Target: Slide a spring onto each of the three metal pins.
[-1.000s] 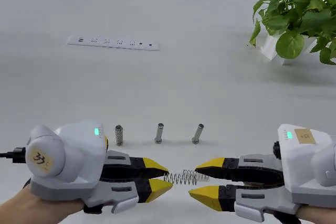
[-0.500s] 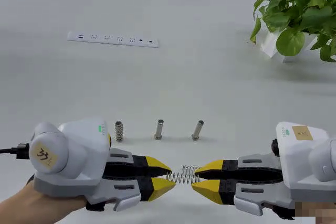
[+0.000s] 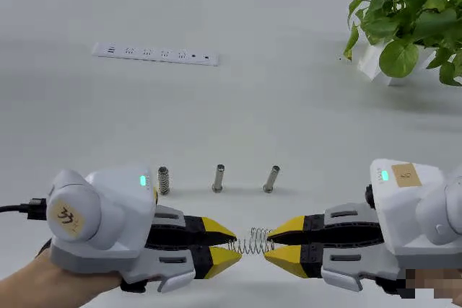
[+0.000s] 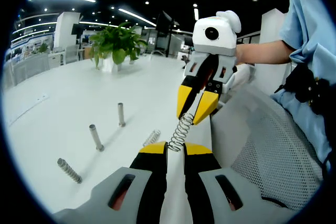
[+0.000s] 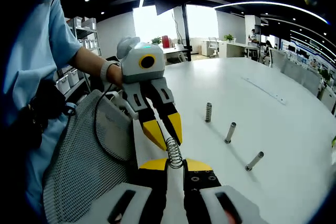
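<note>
A loose spring (image 3: pixel 251 240) hangs level between my two grippers, just above the table's near edge. My left gripper (image 3: pixel 237 244) is shut on its left end and my right gripper (image 3: pixel 268 244) is shut on its right end. Beyond them three metal pins stand in a row: the left pin (image 3: pixel 164 180) wears a spring, while the middle pin (image 3: pixel 219 177) and right pin (image 3: pixel 271 178) are bare. In the left gripper view the held spring (image 4: pixel 181 129) runs from my left gripper (image 4: pixel 176 148) up to the right gripper (image 4: pixel 202 106). A second loose spring (image 4: pixel 151 138) lies on the table.
A white power strip (image 3: pixel 155 56) lies far back on the left. At the far right corner stands a potted plant (image 3: pixel 408 16). A mesh chair back (image 4: pixel 273 145) and the person's blue sleeve sit beside the table's near edge.
The right gripper, open a second ago, has come in and shut on the spring's right end. The left gripper kept its hold and shifted only slightly.
</note>
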Motion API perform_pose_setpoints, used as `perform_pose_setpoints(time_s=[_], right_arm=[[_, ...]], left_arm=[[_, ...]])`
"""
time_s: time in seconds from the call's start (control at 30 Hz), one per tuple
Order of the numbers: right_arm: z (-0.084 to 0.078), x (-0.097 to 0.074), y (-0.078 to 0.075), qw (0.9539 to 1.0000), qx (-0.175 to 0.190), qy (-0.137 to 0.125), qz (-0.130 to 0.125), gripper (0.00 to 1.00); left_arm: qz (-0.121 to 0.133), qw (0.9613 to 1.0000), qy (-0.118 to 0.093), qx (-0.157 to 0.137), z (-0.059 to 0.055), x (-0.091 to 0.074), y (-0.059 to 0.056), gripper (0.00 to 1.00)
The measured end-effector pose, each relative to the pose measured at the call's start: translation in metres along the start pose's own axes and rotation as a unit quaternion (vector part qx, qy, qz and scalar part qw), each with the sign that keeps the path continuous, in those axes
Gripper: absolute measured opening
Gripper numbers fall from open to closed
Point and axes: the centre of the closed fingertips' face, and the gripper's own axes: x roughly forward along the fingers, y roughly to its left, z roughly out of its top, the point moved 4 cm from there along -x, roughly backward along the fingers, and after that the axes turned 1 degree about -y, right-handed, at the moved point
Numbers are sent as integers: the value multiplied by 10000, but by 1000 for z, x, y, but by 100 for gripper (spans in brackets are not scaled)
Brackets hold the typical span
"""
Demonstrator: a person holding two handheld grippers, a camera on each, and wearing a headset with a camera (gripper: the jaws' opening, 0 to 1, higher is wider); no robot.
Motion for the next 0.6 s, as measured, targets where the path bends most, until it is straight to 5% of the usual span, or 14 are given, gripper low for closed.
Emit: perform_pose_setpoints(time_s=[0.6], right_arm=[[29,7,6,9970,-760,149,49,7]], left_arm=[[41,9994,296,156,-5,7,0,7]])
